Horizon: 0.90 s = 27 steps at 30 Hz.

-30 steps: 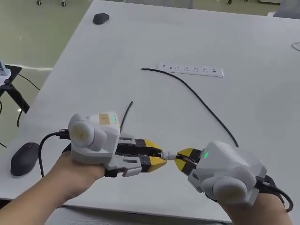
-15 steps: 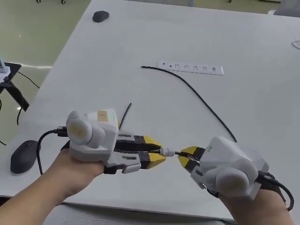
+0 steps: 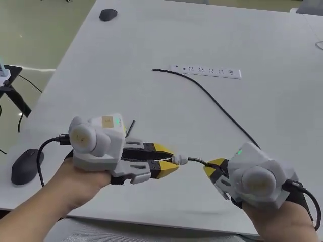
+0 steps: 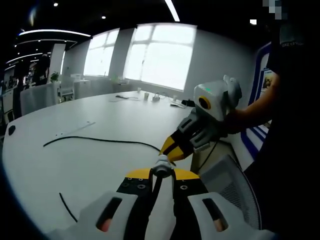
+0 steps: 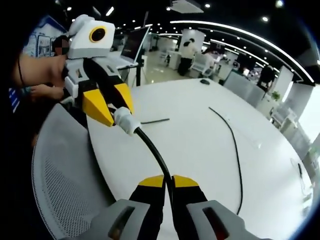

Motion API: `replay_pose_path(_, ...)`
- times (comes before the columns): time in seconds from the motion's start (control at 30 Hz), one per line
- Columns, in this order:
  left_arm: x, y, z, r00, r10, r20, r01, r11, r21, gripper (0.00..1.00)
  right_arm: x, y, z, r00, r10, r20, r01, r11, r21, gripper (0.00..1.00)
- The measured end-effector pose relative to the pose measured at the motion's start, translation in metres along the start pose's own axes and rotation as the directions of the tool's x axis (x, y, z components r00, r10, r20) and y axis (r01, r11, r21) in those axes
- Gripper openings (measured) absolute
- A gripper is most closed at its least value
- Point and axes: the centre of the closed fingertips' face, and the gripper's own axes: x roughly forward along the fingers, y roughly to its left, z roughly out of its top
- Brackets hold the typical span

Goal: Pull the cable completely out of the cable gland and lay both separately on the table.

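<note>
White worktop (image 3: 151, 50) runs away beyond both tongs, carrying a power strip (image 3: 206, 71) far ahead of them and a long black lead (image 3: 217, 106) that trails from the strip back toward the right tongs (image 3: 212, 169). One mouse (image 3: 24, 166) lies at the near edge outside the left tongs (image 3: 174, 163), another (image 3: 107, 14) at the far corner.

Both tongs hang above the near edge, tips facing each other. The left pair is clenched on the white cable gland (image 3: 180, 161), which pokes out just past its yellow tips. The right pair is clamped on the black cable (image 3: 197, 162) where it leaves the gland.

Half a second ago the two sets of tips were nearly touching; now they stand apart, and a bare curved stretch of cable bridges the gap between them. Judging by that, the pull is under way and the cable is sliding through, but it is not yet free, since it still runs into the gland's mouth in the right gripper view. Neither part has been laid down.

How much cable remains inside the gland is hidden by the left tongs' tips. A short dark strand (image 3: 130, 128) lies on the worktop behind the left tongs; whether it is the cable's tail or a loose piece cannot be told
</note>
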Motion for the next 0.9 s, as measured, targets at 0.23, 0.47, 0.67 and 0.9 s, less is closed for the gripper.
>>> replay_pose_path(0.23,0.001,-0.001,-0.002,1.0000,-0.005,0.000,0.005,1.000,-0.010,0.14,0.006,-0.013,-0.030,0.9972,-0.032,-0.067,0.041,0.991,0.127,0.00)
replay_pose_path(0.47,0.001,-0.002,-0.001,1.0000,-0.010,0.000,0.010,1.000,-0.001,0.14,0.011,-0.020,-0.054,0.9931,-0.035,-0.112,0.063,0.965,0.253,0.00)
replay_pose_path(0.67,0.005,-0.004,-0.006,0.9997,-0.017,-0.015,0.018,1.000,0.005,0.14,0.018,-0.020,-0.066,0.9896,-0.031,-0.141,0.073,0.948,0.309,0.00)
replay_pose_path(0.9,0.004,-0.002,-0.006,0.9998,-0.014,-0.013,0.013,1.000,-0.006,0.15,0.016,-0.021,-0.061,0.9914,-0.054,-0.120,0.076,0.978,0.196,0.00)
